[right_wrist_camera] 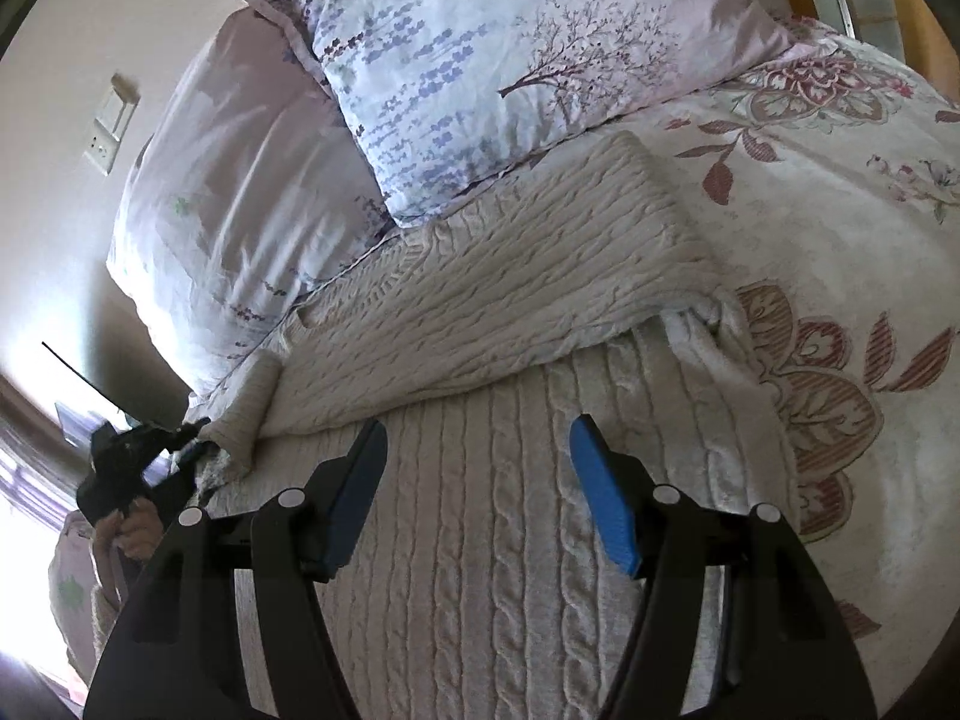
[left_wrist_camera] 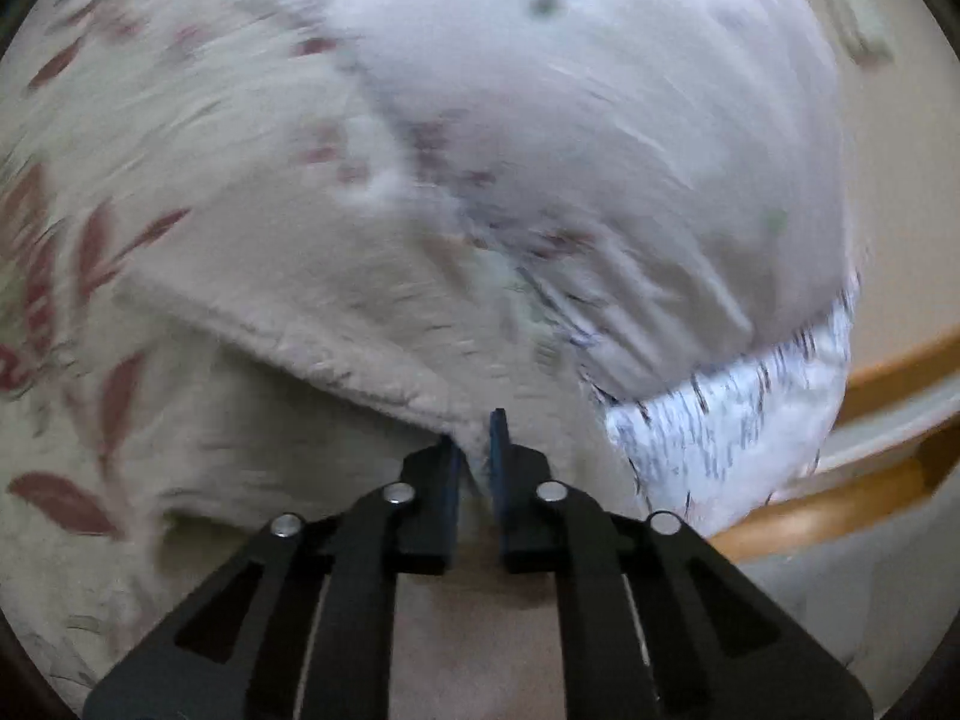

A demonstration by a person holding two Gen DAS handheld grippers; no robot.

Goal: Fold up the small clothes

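Note:
A cream cable-knit sweater (right_wrist_camera: pixel 492 312) lies on the bed, its upper part folded over the lower part. My right gripper (right_wrist_camera: pixel 477 438) is open and empty just above the sweater's lower part. My left gripper (left_wrist_camera: pixel 477 438) is shut on the sweater's edge (left_wrist_camera: pixel 336 366); the left wrist view is blurred. In the right wrist view the left gripper (right_wrist_camera: pixel 180 441) holds the sweater at its ribbed sleeve cuff (right_wrist_camera: pixel 252 408) at the left.
The bed has a floral cream cover (right_wrist_camera: pixel 840 240). Two lilac printed pillows (right_wrist_camera: pixel 480 60) (right_wrist_camera: pixel 240 198) lie at the head, touching the sweater's far edge. A wall switch plate (right_wrist_camera: pixel 114 120) is on the left. A wooden bed frame (left_wrist_camera: pixel 840 504) shows at the right.

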